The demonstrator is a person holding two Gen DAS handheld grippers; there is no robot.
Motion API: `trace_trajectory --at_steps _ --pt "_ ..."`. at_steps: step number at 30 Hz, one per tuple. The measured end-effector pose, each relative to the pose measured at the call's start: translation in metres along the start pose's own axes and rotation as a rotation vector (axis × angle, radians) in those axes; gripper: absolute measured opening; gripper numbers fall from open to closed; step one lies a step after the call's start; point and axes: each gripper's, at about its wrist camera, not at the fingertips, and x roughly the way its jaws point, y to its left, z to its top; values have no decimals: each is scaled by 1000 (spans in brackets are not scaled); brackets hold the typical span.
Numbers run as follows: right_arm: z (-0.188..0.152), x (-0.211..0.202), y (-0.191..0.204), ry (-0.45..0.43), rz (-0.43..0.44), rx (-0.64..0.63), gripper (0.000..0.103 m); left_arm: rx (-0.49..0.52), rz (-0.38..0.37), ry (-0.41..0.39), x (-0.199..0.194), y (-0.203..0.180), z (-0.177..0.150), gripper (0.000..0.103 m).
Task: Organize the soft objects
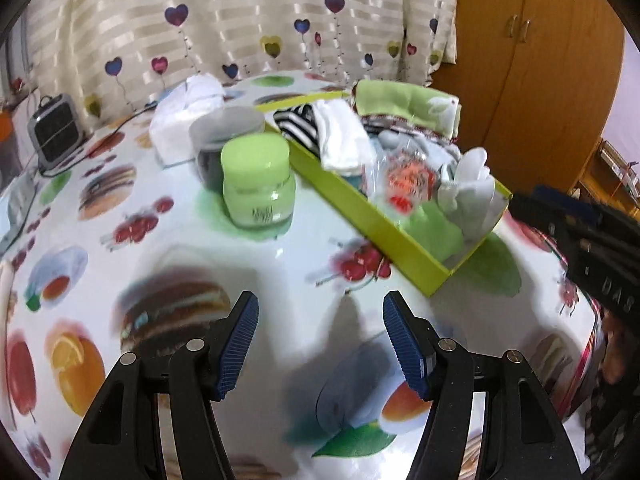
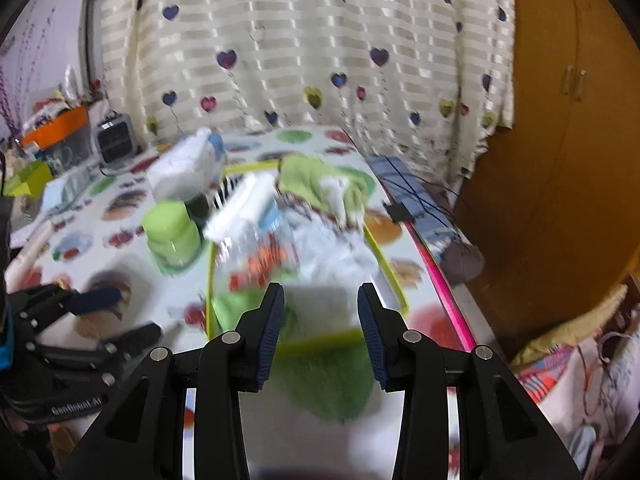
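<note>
Looks nearly done, imo: soft stuff is already packed in the green tray [image 1: 372,216] on the tabletop [image 1: 180,256]. Inside: folded green towel [image 1: 404,106], striped cloth [image 1: 298,120], white cloths [image 1: 340,136], a clear bag w/ something orange [image 1: 408,178]. Two jars [image 1: 256,184] stand just beside it. Left hand-held gripper [image 1: 320,340] and right hand-held gripper [image 2: 320,330] both spread, holding nothing. No loose soft items seen on the table.

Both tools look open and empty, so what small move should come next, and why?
Probably ease the right tool forward into the green tray. Both it and the left tool are open and hold nothing, and the right one already faces the jumbled white cloths there.
</note>
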Motion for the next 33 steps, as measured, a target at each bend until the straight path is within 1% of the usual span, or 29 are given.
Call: trace_trajectory --at_steps 6,9,11,13,17,19,22,26,28,31,33 --pt "-28 9 3 69 -30 37 40 12 13 24 6 -5 -16 65" --pt "-40 16 6 102 -68 28 40 4 15 41 9 -5 -21 65" --pt "-47 20 7 128 -71 35 40 16 41 31 8 -6 -23 65" --pt "-51 22 7 137 -70 41 40 21 43 32 8 -7 -24 65" --pt "-55 21 8 134 -68 46 40 26 66 37 8 -10 -25 65" --pt "-55 21 8 133 -68 51 40 28 65 41 9 -10 -25 69" --pt "-57 19 5 130 -60 94 40 27 64 44 10 -11 -25 72" --pt "-57 19 8 128 -72 91 41 21 71 48 11 -14 -24 76" --pt "-57 20 9 131 -55 94 50 23 72 50 11 -16 -24 79" --pt "-57 21 13 130 -61 81 53 17 71 49 11 -16 -25 80" --pt "-57 21 15 130 -57 83 54 17 72 49 11 -17 -25 80"
